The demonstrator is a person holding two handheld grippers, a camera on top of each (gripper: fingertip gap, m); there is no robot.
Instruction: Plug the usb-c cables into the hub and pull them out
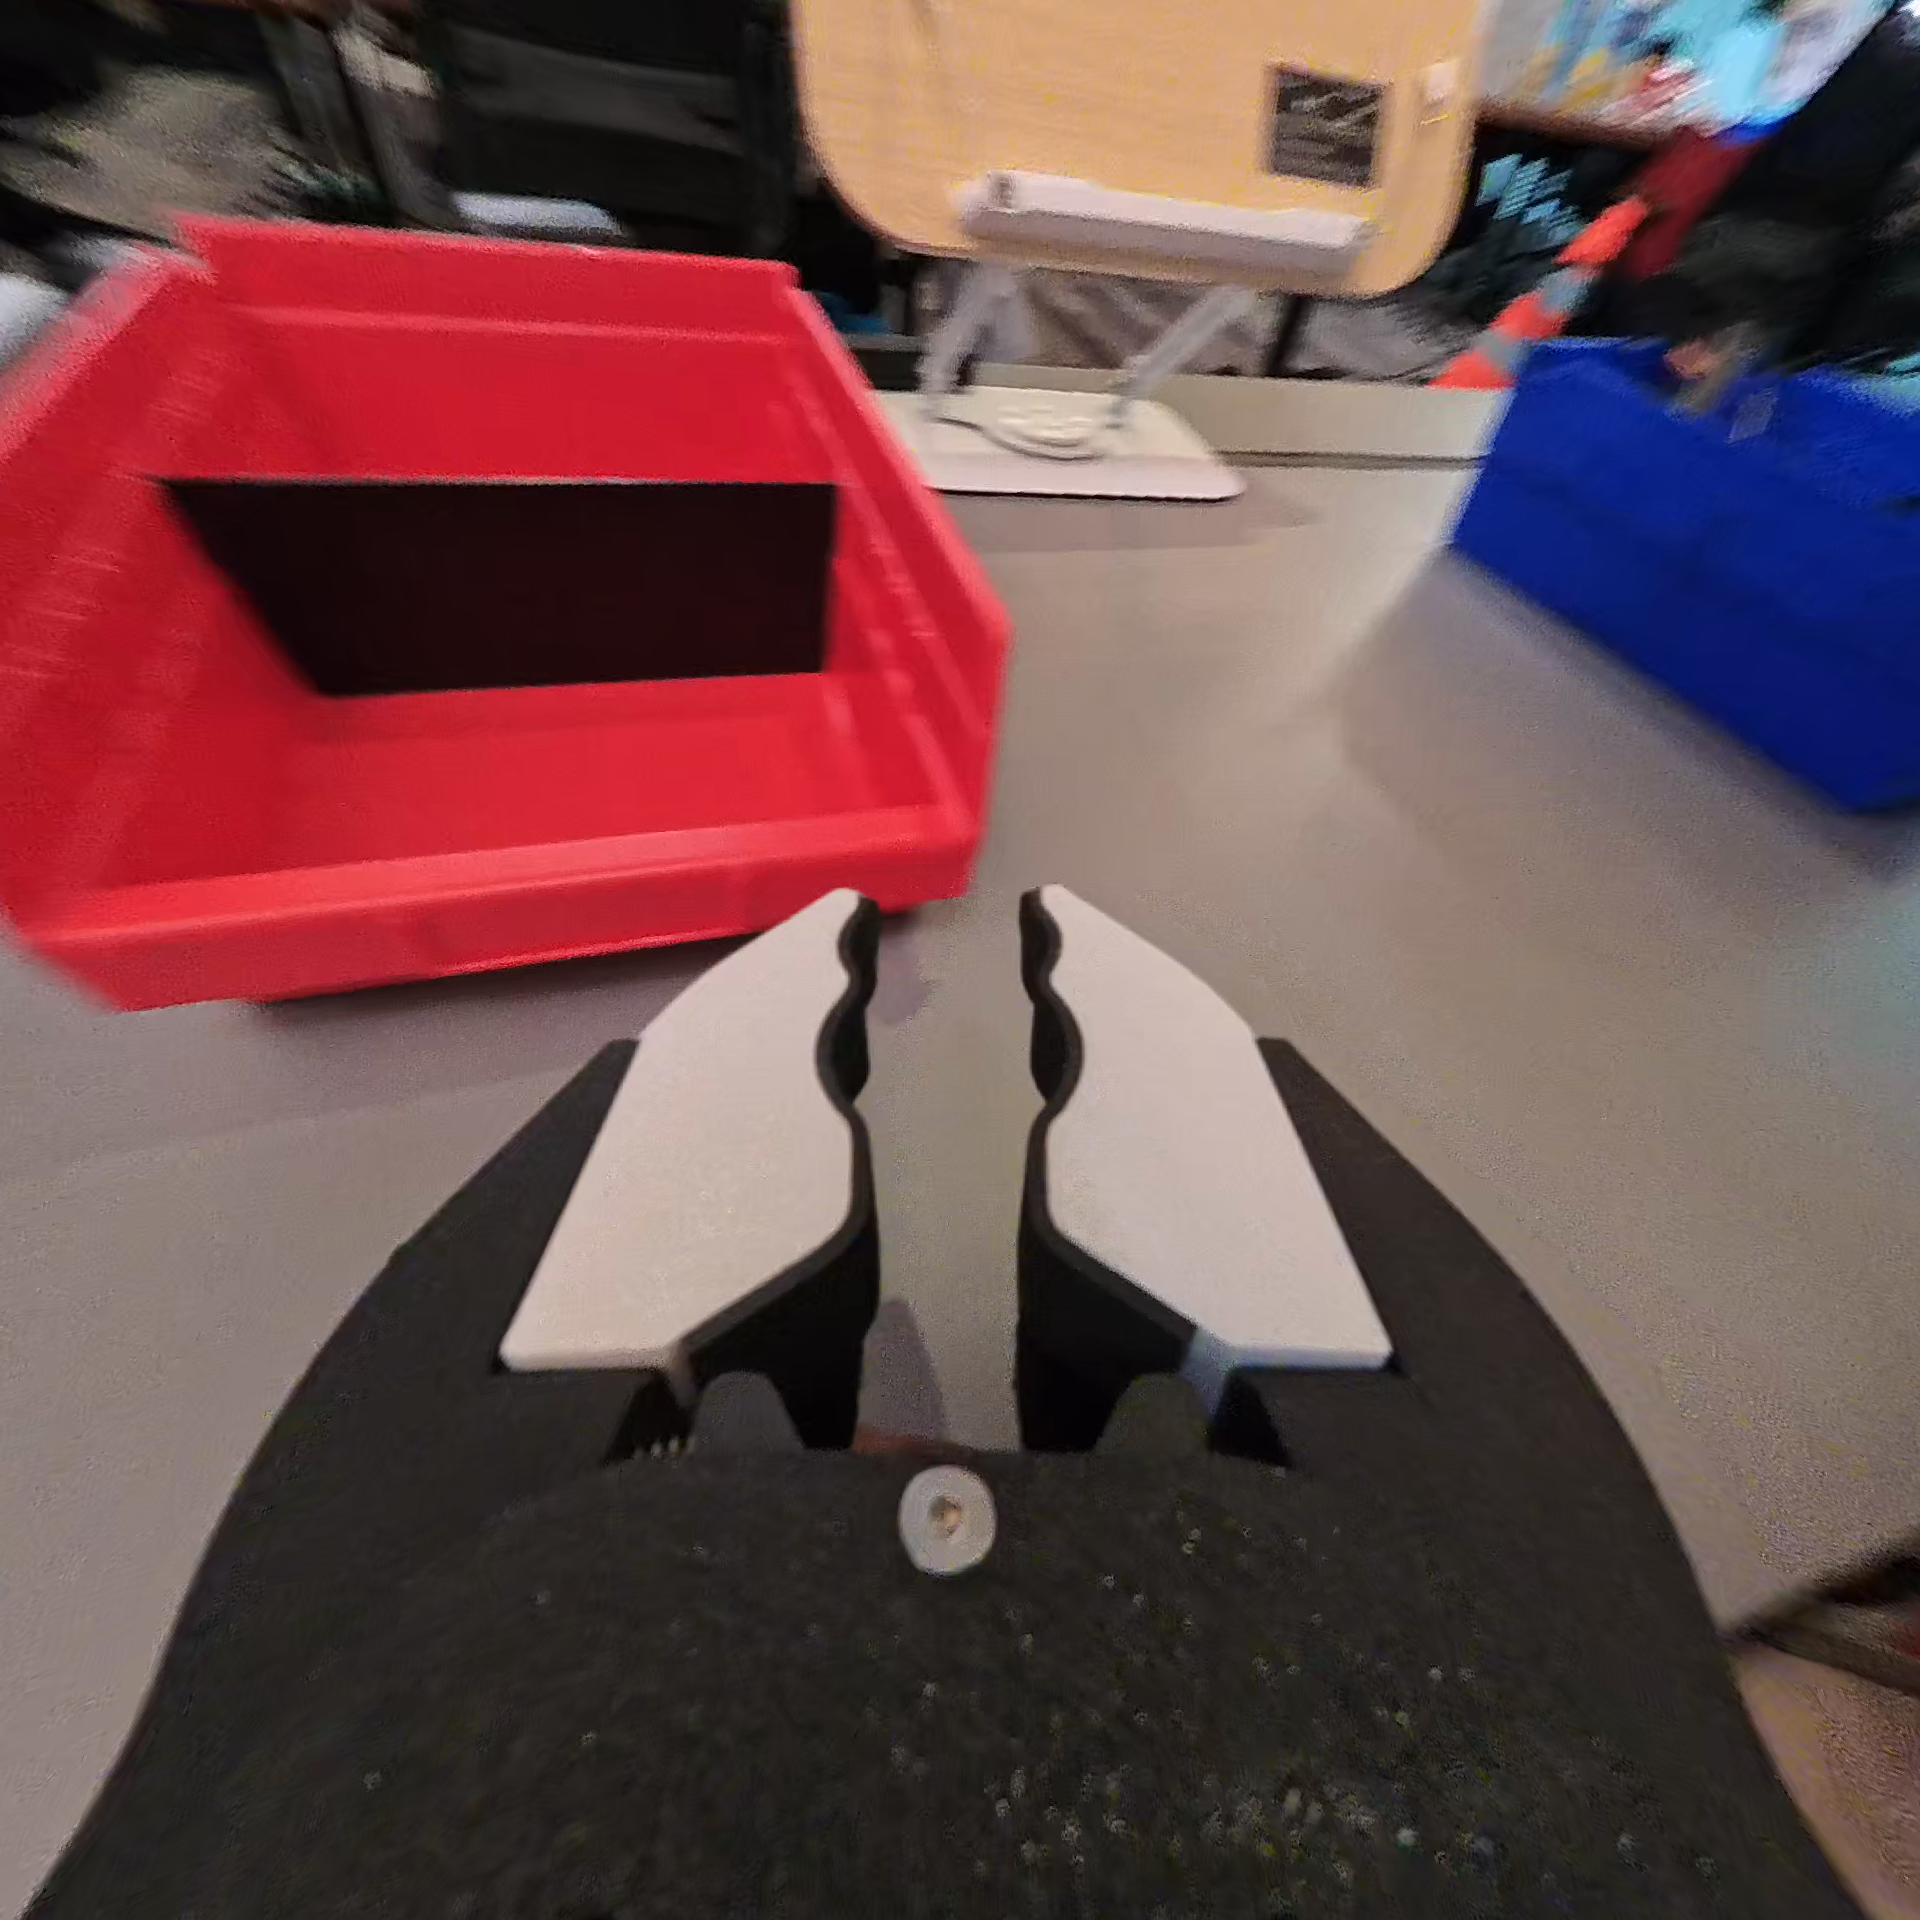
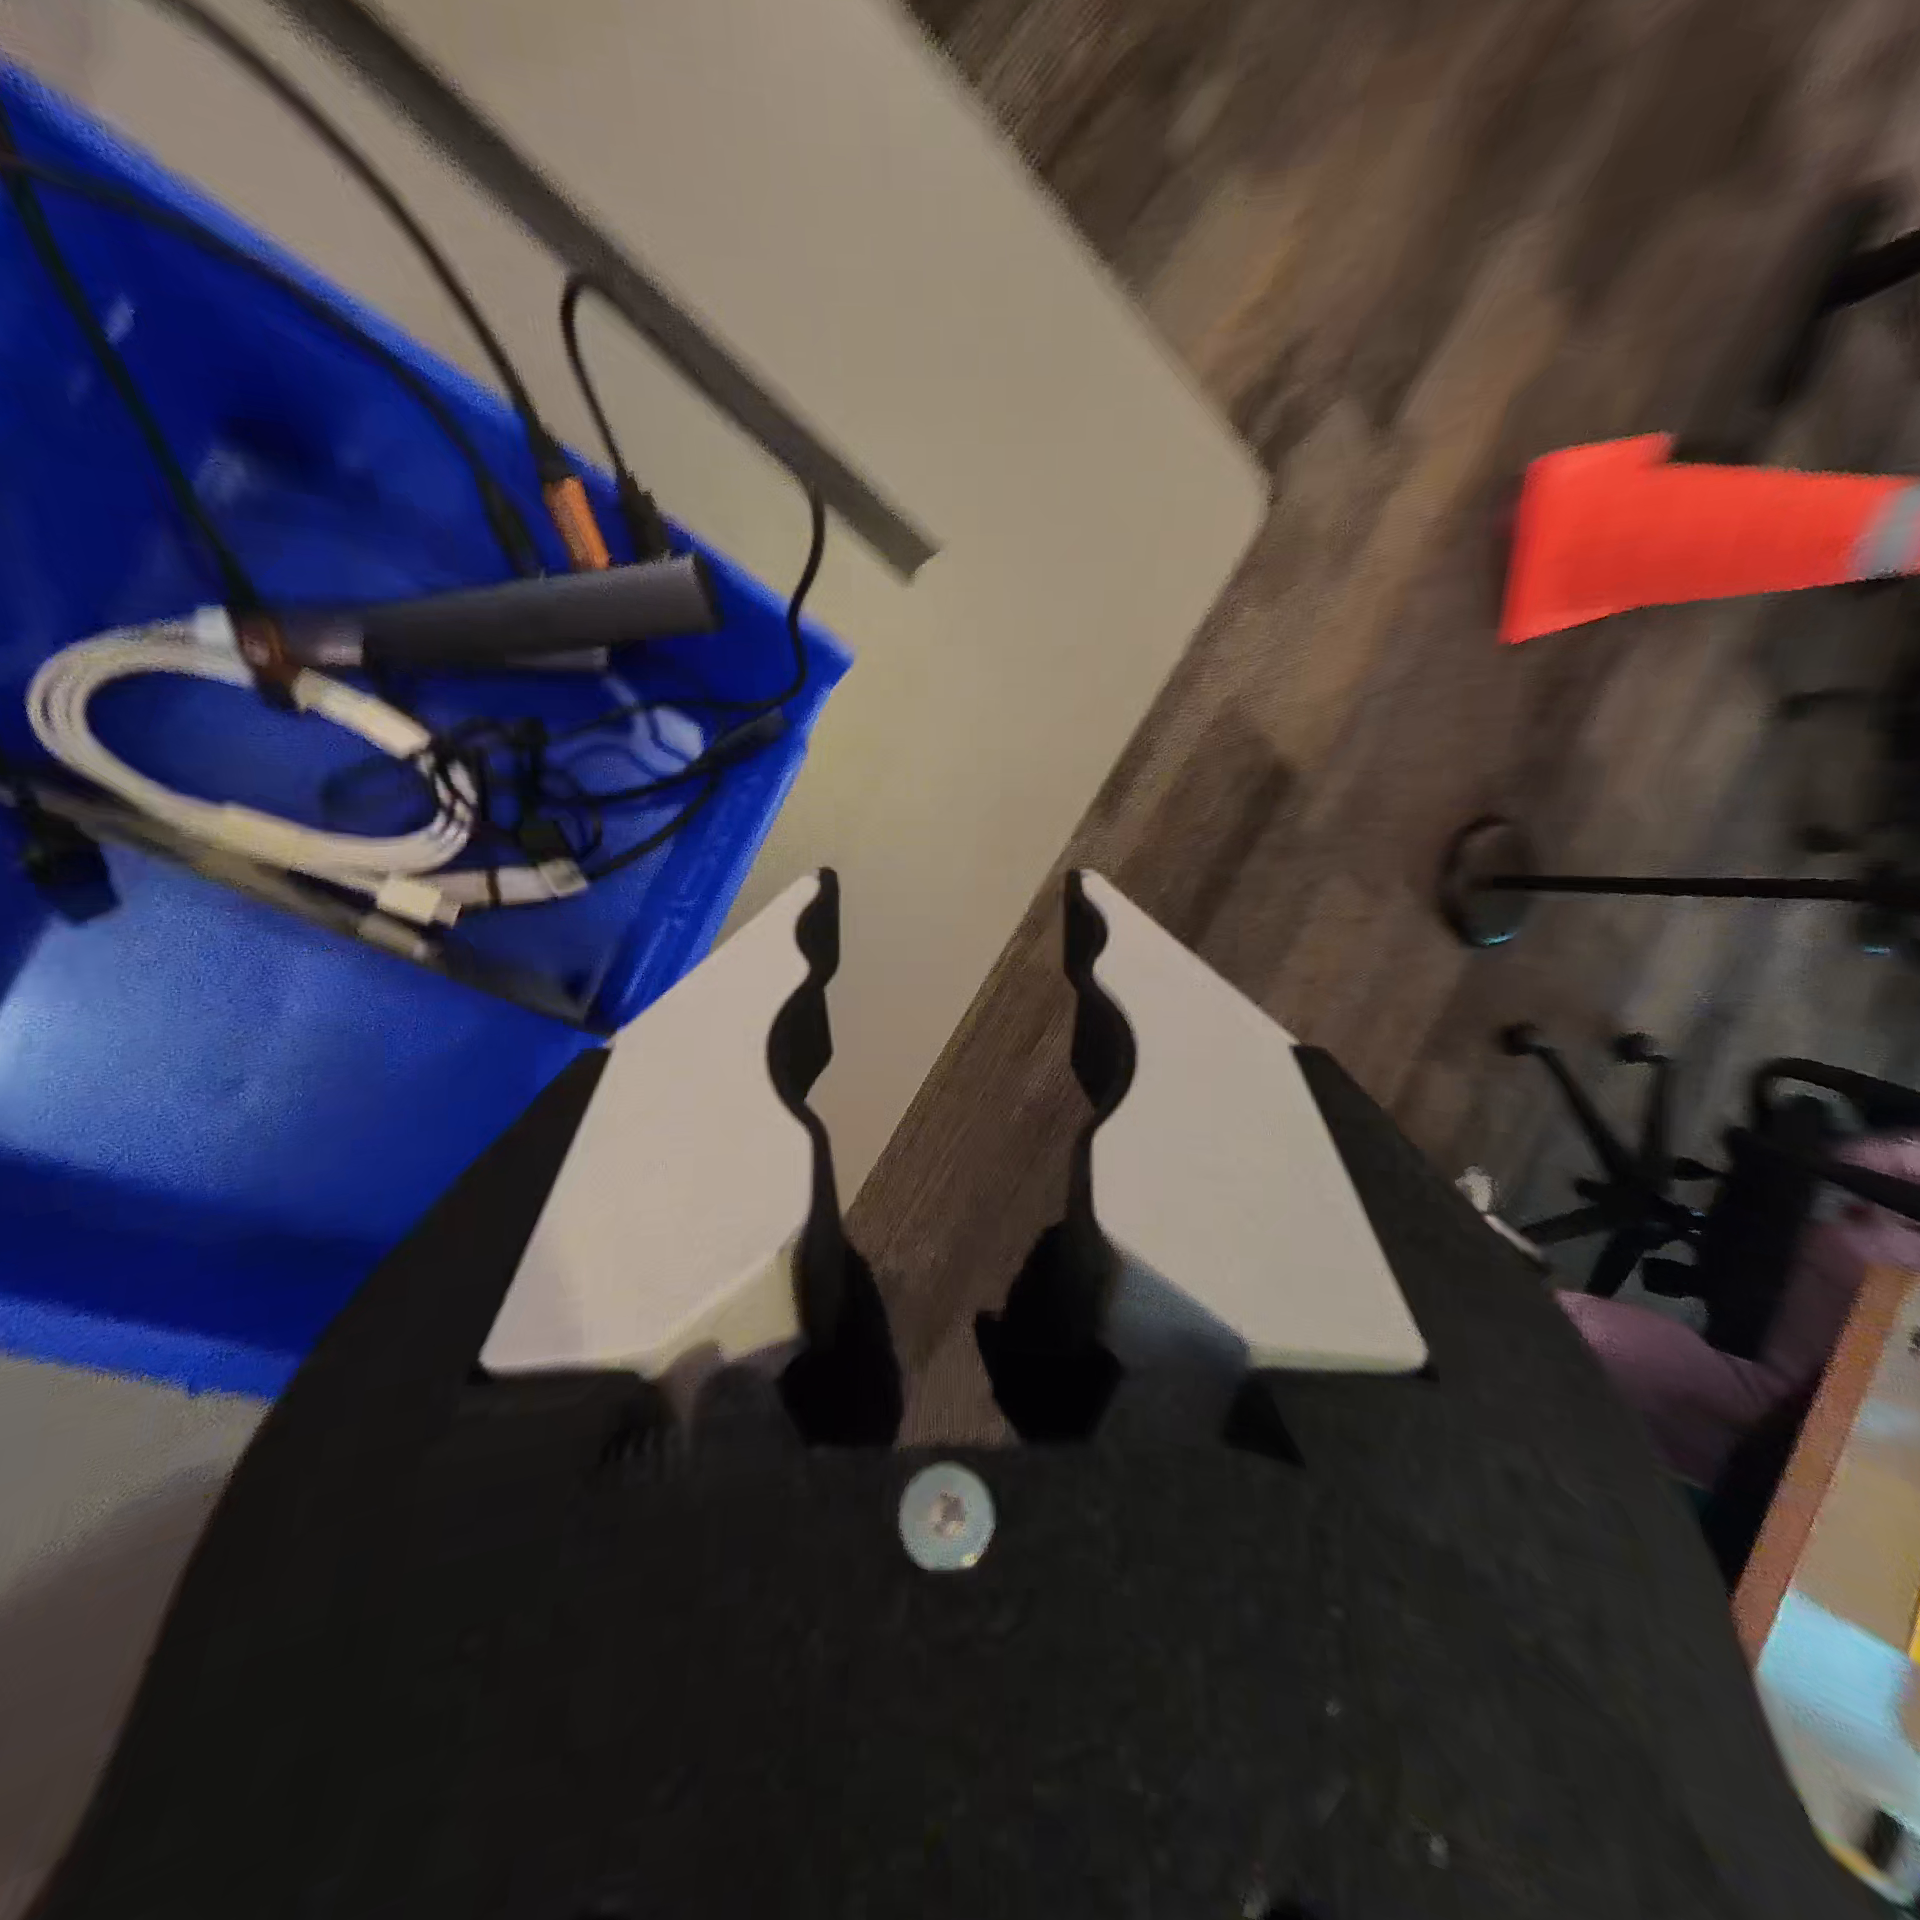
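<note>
Even indoor light, heavy motion blur throughout (worst in the backgrounds), wide-angle bending at the edges.

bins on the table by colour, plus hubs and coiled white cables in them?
Red bin: 1
Blue bin: 1
Grey hub, in the blue bin: 1
Coiled white cable, in the blue bin: 1
Total: 4
Black cables are tangled and blurred, so not counted.
</note>
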